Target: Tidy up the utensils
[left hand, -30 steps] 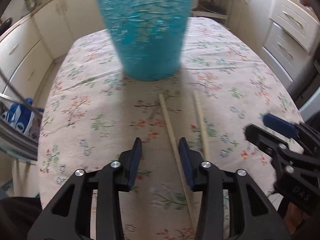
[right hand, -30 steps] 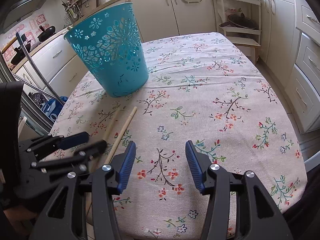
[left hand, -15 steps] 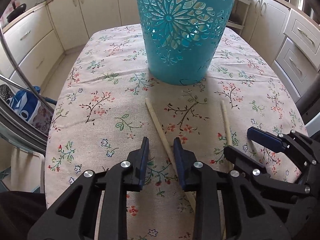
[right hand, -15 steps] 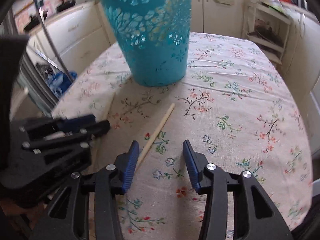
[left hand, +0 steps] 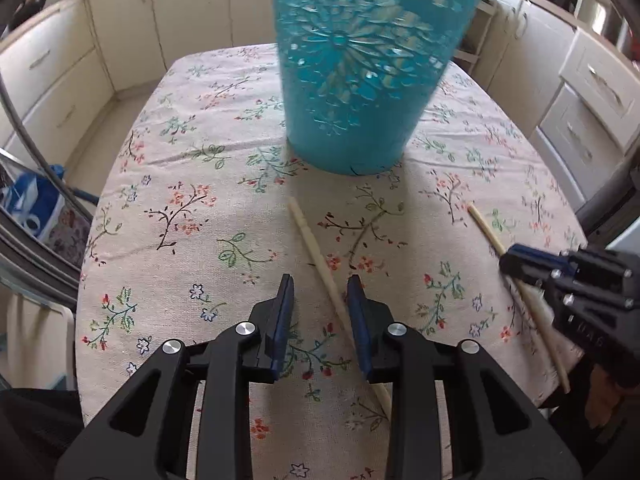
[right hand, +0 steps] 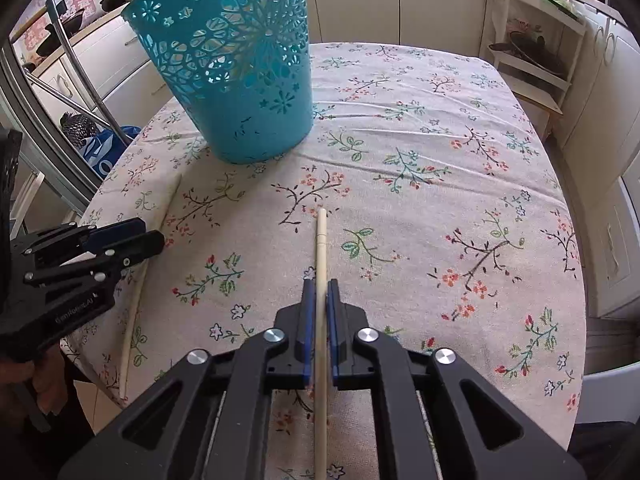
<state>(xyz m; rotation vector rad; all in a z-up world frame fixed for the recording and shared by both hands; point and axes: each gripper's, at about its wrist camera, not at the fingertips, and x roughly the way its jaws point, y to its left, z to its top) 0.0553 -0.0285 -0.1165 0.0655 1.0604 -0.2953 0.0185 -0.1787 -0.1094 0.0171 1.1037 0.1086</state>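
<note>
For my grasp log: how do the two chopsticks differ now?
The right chopstick is clamped in the right gripper, whose jaws have just been closing; the left chopstick lies loose between the left gripper's jaws, closing too but apart. The right one runs along its fingers; the left one crosses slantwise. Both are pale.

Each gripper, left gripper [left hand: 320, 294] and right gripper [right hand: 321, 296], is black plastic with blue pads [left hand: 282, 312] and shiny round silver screws [right hand: 275, 335]. One has small white letters.
</note>
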